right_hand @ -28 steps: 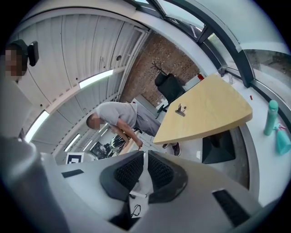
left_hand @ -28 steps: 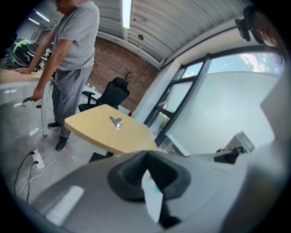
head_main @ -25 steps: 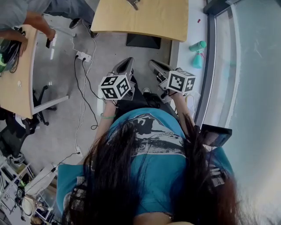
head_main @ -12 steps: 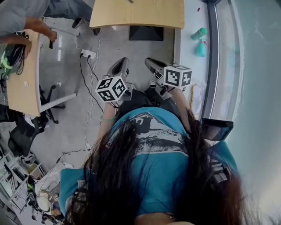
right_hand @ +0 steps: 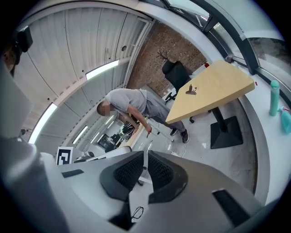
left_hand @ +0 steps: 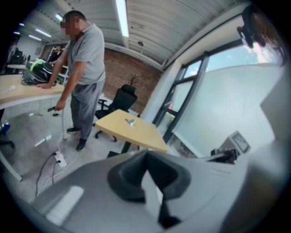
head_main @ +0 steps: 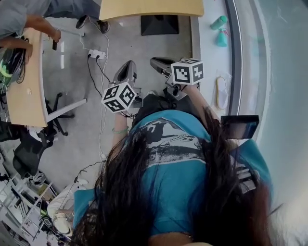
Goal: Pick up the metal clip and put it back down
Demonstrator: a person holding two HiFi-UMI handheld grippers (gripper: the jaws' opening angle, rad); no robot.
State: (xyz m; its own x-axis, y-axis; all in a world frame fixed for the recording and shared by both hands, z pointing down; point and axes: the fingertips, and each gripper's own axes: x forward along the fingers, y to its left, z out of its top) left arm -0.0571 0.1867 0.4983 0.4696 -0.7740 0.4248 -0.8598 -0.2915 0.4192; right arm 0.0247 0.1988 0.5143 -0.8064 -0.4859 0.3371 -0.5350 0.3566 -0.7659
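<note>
The metal clip [left_hand: 131, 122] lies small and silvery on a yellow wooden table [left_hand: 136, 132], far ahead of both grippers; the right gripper view also shows the clip [right_hand: 191, 90] on that table [right_hand: 213, 91]. The head view catches only the table's near edge [head_main: 149, 7], and the clip is out of that frame. I hold the left gripper [head_main: 126, 72] and the right gripper [head_main: 161, 61] in front of my chest, pointing toward the table. Both are shut on nothing: the left gripper's [left_hand: 147, 157] pads meet, and the right gripper's [right_hand: 146, 157] pads leave only a thin slit.
A person in grey [left_hand: 82, 59] leans on a curved desk [head_main: 24, 96] at the left. A power strip with cables [head_main: 96, 54] lies on the floor. The table's black base [head_main: 159, 24], teal bottles [head_main: 219, 24] on the window ledge and an office chair [left_hand: 122, 98] are nearby.
In the head view the wooden table has slid up toward the top edge. Both grippers have drifted slightly up the frame and stay shut.
</note>
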